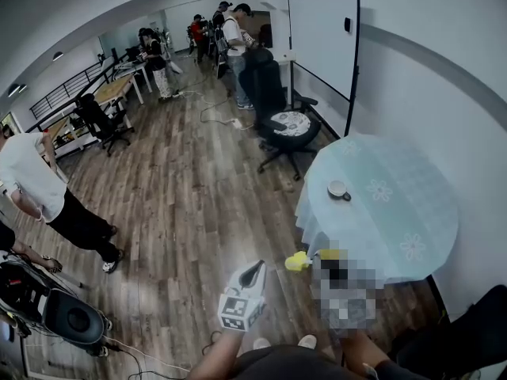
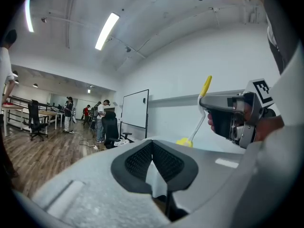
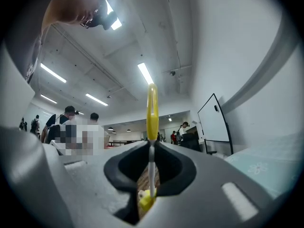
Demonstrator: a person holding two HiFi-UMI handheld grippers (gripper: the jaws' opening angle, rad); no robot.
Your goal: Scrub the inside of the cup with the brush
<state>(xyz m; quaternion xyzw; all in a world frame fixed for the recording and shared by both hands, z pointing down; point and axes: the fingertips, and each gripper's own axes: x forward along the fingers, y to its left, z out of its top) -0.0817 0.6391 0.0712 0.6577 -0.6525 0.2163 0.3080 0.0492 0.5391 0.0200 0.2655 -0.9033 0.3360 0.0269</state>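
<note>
Yellow-handled, white-stemmed brush point(image 3: 152, 113) is clamped in right gripper point(image 3: 151, 164), long axis approx crosswise to the way ahead. Left gripper point(image 2: 153, 158) is closed tight w/ nothing in it. Small pale cup point(image 1: 339, 189) stands on round floral-cloth table point(image 1: 412, 204), ahead of both grippers and well apart; right gripper is nearer. 1 cup, 1 brush.
</note>
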